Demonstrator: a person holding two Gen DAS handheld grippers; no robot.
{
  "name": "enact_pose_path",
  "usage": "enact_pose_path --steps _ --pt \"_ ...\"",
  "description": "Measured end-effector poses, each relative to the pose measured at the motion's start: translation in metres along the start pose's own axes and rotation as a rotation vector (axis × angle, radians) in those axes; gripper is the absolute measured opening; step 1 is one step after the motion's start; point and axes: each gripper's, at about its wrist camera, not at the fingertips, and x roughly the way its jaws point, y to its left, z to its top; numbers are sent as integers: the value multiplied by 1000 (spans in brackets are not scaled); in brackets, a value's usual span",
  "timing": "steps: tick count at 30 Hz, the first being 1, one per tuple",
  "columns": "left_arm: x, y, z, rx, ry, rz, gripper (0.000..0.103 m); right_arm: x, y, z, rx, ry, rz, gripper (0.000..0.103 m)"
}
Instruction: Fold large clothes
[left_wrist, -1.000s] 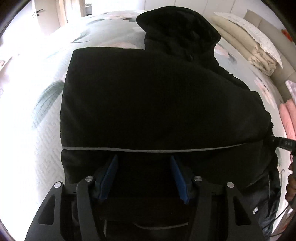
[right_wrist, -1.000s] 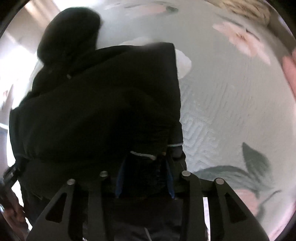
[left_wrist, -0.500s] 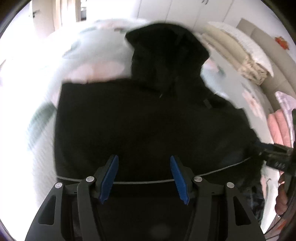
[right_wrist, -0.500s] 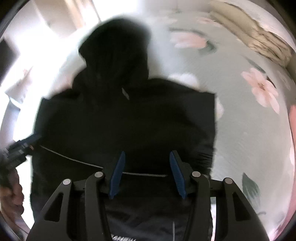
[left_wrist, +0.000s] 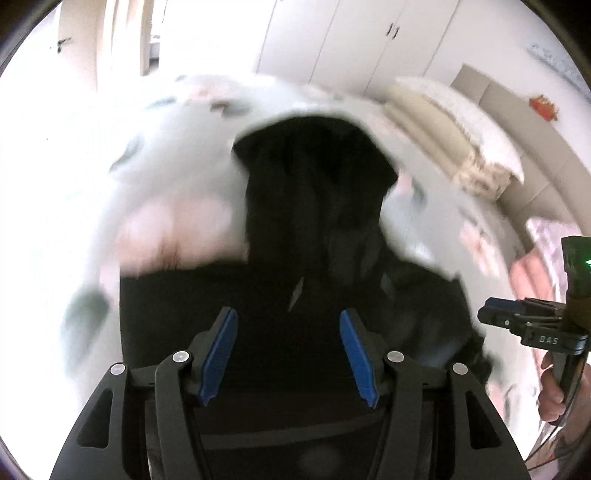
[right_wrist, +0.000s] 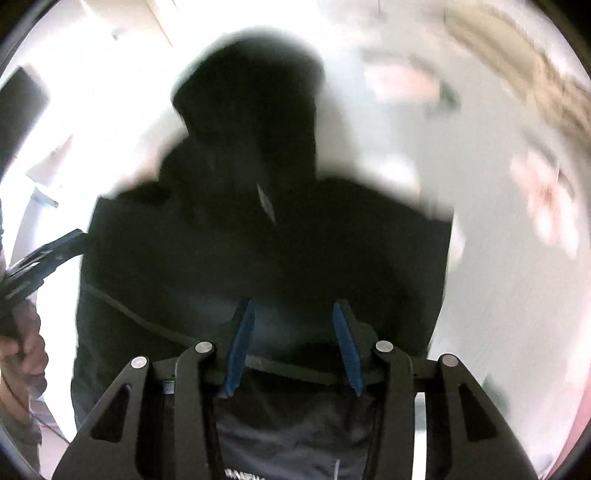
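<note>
A black hooded jacket (left_wrist: 295, 288) lies on the flowered bedspread (left_wrist: 177, 177), its body folded into a block and its hood (left_wrist: 317, 166) stretched out at the far end. It also shows in the right wrist view (right_wrist: 266, 258). My left gripper (left_wrist: 288, 350) is open and empty above the jacket's near edge. My right gripper (right_wrist: 291, 343) is open and empty above the near hem, and it also shows at the right edge of the left wrist view (left_wrist: 532, 325). Both views are blurred by motion.
Folded beige bedding (left_wrist: 461, 136) lies at the far right by the headboard, with pink folded cloth (left_wrist: 532, 273) nearer. White wardrobe doors (left_wrist: 351, 40) stand behind the bed. The left-hand device (right_wrist: 37, 262) shows at the right wrist view's left edge.
Both grippers let go of the jacket's hem, opened, and drew back and up. The views tilted up, so the hood and wardrobe now show.
</note>
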Motion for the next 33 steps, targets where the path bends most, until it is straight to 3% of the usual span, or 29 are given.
enact_pose_path --steps 4,7,10,15,17,18,19,20,21,25,27,29,33 --pt "26 7 66 9 -52 66 61 2 -1 68 14 -111 25 50" --pt "60 25 110 -30 -57 93 69 29 -11 118 61 -158 24 65" --pt "108 43 144 -35 -11 123 69 67 -25 155 106 -156 39 71" --pt "172 51 171 -26 44 117 68 126 -33 194 94 -98 -17 71" --pt "196 61 178 -64 84 112 62 145 -33 198 93 -67 -36 71" --pt "204 65 179 -78 100 111 26 152 -33 198 93 -56 -51 64" --pt "211 68 180 -85 120 112 7 159 -33 201 91 -45 -72 50" --pt "211 72 181 -91 116 120 7 165 -35 204 85 -32 -77 10" --pt "203 77 179 -107 75 92 6 165 -38 204 87 -34 -77 6" --pt "141 80 163 -94 -76 -19 6 121 -45 186 73 -142 -57 5" --pt "114 85 153 -103 -110 -91 6 98 -50 171 85 -180 -29 5" --pt "109 90 142 -87 -79 -119 8 89 -52 156 83 -196 -9 4" --pt "173 113 119 -129 134 -72 8 126 -54 146 85 -110 -54 5"
